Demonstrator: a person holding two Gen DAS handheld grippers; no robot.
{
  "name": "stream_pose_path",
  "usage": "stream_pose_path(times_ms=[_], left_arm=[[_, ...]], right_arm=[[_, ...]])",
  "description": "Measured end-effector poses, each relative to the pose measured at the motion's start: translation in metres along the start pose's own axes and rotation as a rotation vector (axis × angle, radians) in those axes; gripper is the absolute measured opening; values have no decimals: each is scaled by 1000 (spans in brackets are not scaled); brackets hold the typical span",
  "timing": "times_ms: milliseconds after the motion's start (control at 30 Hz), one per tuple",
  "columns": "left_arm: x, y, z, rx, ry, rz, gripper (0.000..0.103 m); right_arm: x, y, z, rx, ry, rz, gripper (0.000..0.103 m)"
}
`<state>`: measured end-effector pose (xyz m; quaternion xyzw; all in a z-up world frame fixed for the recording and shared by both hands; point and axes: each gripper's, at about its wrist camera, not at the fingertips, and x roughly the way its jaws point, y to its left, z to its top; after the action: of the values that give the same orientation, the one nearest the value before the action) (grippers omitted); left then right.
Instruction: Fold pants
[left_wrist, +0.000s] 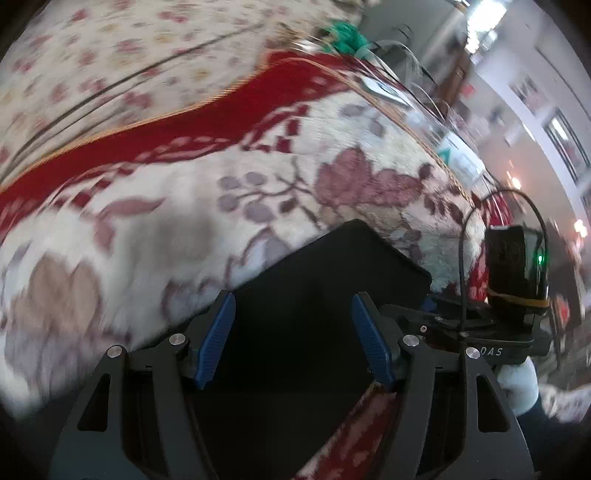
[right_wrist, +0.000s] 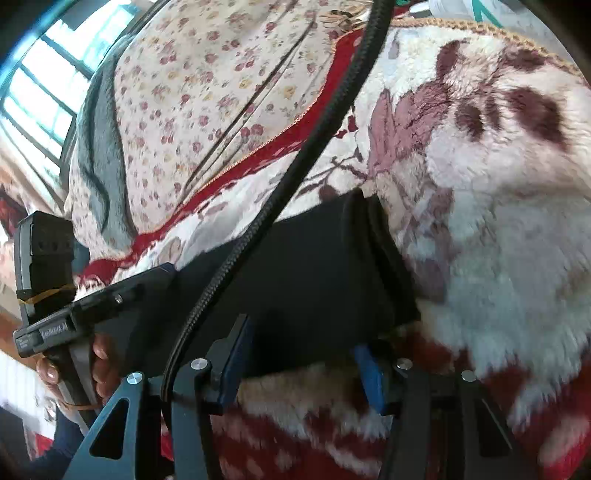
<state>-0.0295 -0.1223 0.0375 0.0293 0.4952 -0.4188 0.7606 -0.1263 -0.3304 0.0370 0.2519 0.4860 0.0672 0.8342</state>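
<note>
Black fabric pants (right_wrist: 314, 266), already folded compact on the floral fleece blanket (left_wrist: 155, 229), sit between both open, empty grippers, left (left_wrist: 293, 339) and right (right_wrist: 303, 358); judging so, next comes regripping an edge.

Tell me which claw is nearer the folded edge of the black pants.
Right. The right claw sits just below the pants' folded edge; the left claw reaches onto their opposite side.

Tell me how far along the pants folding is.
Done: the black pants lie as a compact folded block on the floral blanket. In hand: nothing looks gripped; the left tongs stand open over the fabric, and the right tongs are open at its near edge. Left: at most a final fold or smoothing.
</note>
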Motion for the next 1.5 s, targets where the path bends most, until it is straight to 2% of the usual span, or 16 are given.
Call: stream_pose_path(times_ms=[167,367,467,533,633,733,867,1000,1133,1167,1200,1267,1300,1367,1433,1500], left_arm=[[25,-1,28,102,71,-32,66],[58,4,52,126,183,-161,66],[76,-3,58,177,246,-221,66],[83,-8,60,217,280,-227,66],[90,-15,62,253,320,-267,76],[96,-24,68,267,358,-336,76],[112,-33,74,263,411,-331,76],[132,-36,88,165,470,-453,76],[138,-47,86,248,451,-436,75],[138,-47,85,241,450,-435,69],[139,-44,87,224,440,-427,62],[138,-34,90,214,421,-393,29],[139,-29,91,203,415,-381,24],[139,-24,92,175,411,-392,20],[133,-29,91,211,388,-375,14],[127,-38,88,242,364,-346,13]], right_arm=[[2,-6,7,28,23,62,52],[1,-13,13,60,84,165,51],[2,-11,10,29,111,168,51],[3,-9,9,15,113,166,51],[3,-8,7,1,117,176,52],[5,-7,6,-18,127,166,52],[8,-6,5,-25,134,151,52],[9,-5,5,-15,128,158,52],[9,-5,6,-11,110,169,51],[9,-3,6,-18,108,162,50],[11,-2,6,-30,104,143,45],[14,2,7,-55,92,115,33],[16,4,8,-64,90,124,23],[18,5,9,-73,81,130,21],[16,7,10,-86,57,128,19],[13,7,11,-79,37,137,18]])
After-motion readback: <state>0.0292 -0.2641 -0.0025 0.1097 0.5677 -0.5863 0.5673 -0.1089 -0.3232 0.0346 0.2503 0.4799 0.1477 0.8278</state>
